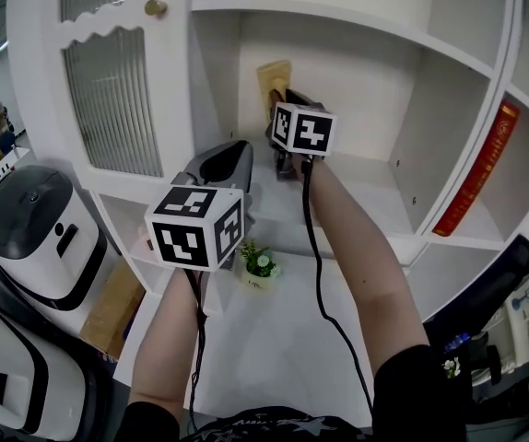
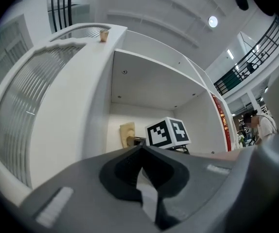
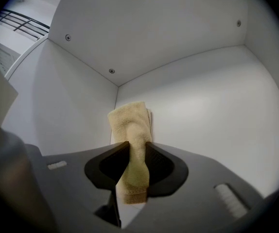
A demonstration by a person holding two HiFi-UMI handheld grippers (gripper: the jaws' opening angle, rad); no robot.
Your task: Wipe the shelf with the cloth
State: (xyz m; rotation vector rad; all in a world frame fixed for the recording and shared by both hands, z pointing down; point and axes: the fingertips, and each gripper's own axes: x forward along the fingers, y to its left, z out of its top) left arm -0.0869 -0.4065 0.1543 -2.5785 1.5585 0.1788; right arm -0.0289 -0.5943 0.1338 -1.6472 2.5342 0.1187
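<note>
Yellow cloth (image 3: 129,130) is sitting pinched between the right gripper's (image 3: 137,145) jaws, its long axis pointing ahead into the shelf's (image 1: 361,191) back left corner. The left gripper (image 2: 140,148) is hanging outside, jaws together on nothing.

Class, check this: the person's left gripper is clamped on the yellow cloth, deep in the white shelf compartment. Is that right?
No: the right gripper is clamped on the yellow cloth, deep in the white shelf compartment. The right gripper view shows the cloth pinched between its jaws; the left gripper is shut on nothing.
</note>
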